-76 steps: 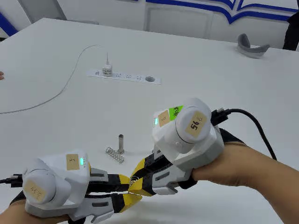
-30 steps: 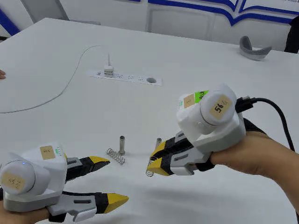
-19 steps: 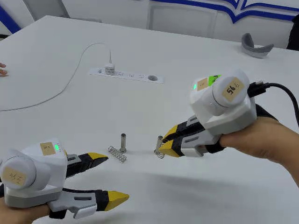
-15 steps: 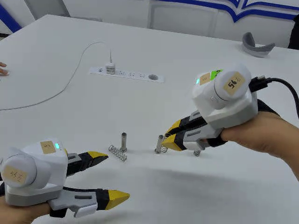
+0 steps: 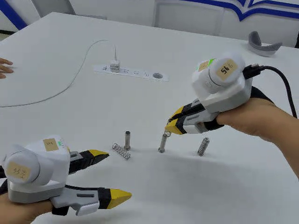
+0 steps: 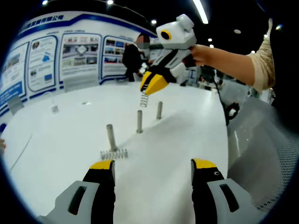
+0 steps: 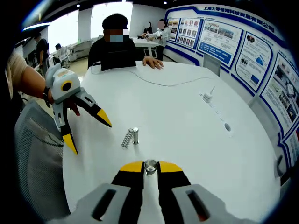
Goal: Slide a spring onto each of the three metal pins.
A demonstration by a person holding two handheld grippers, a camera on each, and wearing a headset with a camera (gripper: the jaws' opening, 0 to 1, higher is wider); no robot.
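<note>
The white worktop (image 5: 70, 107) carries all parts.

The left gripper (image 5: 120, 174) hovers over the near-left part of the worktop with its jaws spread wide and nothing between them.

The right gripper (image 5: 170, 125) is right of centre, tilted down. Its jaws are pressed onto a spring (image 5: 167, 134), which hangs just above the top of the middle pin (image 5: 161, 144). Whether spring and pin touch cannot be told.

A white power strip (image 5: 133, 73) lies toward the far edge, with a plug (image 5: 114, 65) at its left end and a cable (image 5: 60, 84) running toward the left edge.

Three metal pins stand upright in a row near the centre. The left pin (image 5: 127, 139) is bare. The right pin (image 5: 203, 146) has a spring around it.

A loose spring (image 5: 121, 150) lies flat just beside the left pin's base.
</note>
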